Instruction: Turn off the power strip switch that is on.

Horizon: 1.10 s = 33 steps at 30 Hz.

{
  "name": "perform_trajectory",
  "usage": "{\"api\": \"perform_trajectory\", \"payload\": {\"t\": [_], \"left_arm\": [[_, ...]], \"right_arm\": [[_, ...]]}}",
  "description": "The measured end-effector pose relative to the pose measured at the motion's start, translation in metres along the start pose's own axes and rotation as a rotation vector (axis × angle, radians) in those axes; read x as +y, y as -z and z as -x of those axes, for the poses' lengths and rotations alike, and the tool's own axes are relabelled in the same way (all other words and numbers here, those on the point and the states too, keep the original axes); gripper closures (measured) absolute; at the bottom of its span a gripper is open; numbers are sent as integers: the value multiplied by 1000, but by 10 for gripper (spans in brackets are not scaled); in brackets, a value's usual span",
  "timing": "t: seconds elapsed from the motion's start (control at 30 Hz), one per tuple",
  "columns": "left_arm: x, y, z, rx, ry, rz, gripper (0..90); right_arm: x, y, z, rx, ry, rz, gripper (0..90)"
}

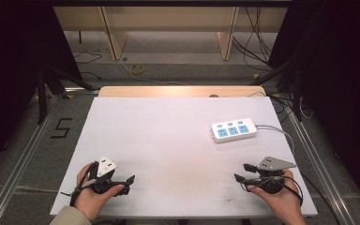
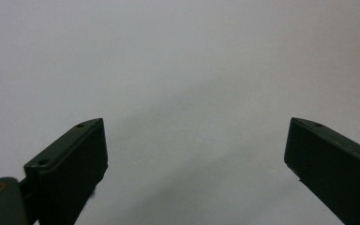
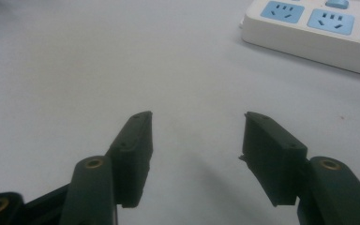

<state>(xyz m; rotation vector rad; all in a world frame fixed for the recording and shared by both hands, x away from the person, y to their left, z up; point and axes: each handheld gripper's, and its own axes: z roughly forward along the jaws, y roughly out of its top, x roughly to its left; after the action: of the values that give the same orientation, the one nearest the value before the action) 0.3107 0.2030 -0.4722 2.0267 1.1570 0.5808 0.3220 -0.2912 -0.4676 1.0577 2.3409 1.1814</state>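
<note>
A: Start with the grippers. How does the left gripper (image 1: 127,183) stand?

B: It sits low and left in the high view, held in the left hand (image 1: 92,192) near the table's near edge. In the left gripper view (image 2: 194,154) its jaws are spread wide, one at the lower left of the frame and one at the lower right, with bare white surface between them. It has hold of nothing.

A: And the right gripper (image 1: 242,172)?

B: Low and right in the high view, in the right hand (image 1: 281,199), with its grey plate on top and its jaws toward the middle of the frame. In the right gripper view (image 3: 198,136) the jaws are parted, less widely than the left pair, and the gap between them is empty.

A: What lies beyond them?

B: A white power strip (image 1: 234,130) with blue sockets, right of centre in the high view, above the right gripper and well apart from it. Its cable (image 1: 281,131) runs off toward the right edge of the table. In the right gripper view the strip (image 3: 309,35) fills the upper right corner, lying flat.

A: And under it all?

B: A white table (image 1: 168,145), with a strip of pale wood showing along its far edge. Beyond that is grey floor, with a "5" (image 1: 61,128) marked at the left.
</note>
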Motion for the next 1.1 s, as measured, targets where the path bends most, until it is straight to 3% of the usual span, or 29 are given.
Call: {"api": "perform_trajectory", "payload": {"t": [0.1, 0.23, 0.27, 0.33, 0.37, 0.6, 0.8, 1.1], "left_arm": [[-1, -4, 3, -10, -9, -20, 55], [-1, -3, 4, -9, -8, -12, 56], [-1, -3, 4, -9, -5, -11, 56], [-1, -3, 3, -3, -4, -11, 56], [-1, -3, 3, -2, -3, -10, 57], [-1, -4, 4, 8, 8, -5, 63], [0, -4, 5, 9, 7, -6, 67], [0, -4, 5, 16, 24, 2, 71]], "right_arm": [[2, 0, -1, -2, 0, -13, 499], [3, -1, -2, 1, -3, -18, 554], [5, -2, -2, -1, 1, -30, 616], [5, -2, -1, -6, 5, -40, 654], [7, -2, 0, -12, 11, -55, 735], [11, -1, 2, -60, 35, -53, 900], [14, -7, 3, -80, 50, -99, 900], [28, -13, 5, -114, 58, -113, 900]]}}
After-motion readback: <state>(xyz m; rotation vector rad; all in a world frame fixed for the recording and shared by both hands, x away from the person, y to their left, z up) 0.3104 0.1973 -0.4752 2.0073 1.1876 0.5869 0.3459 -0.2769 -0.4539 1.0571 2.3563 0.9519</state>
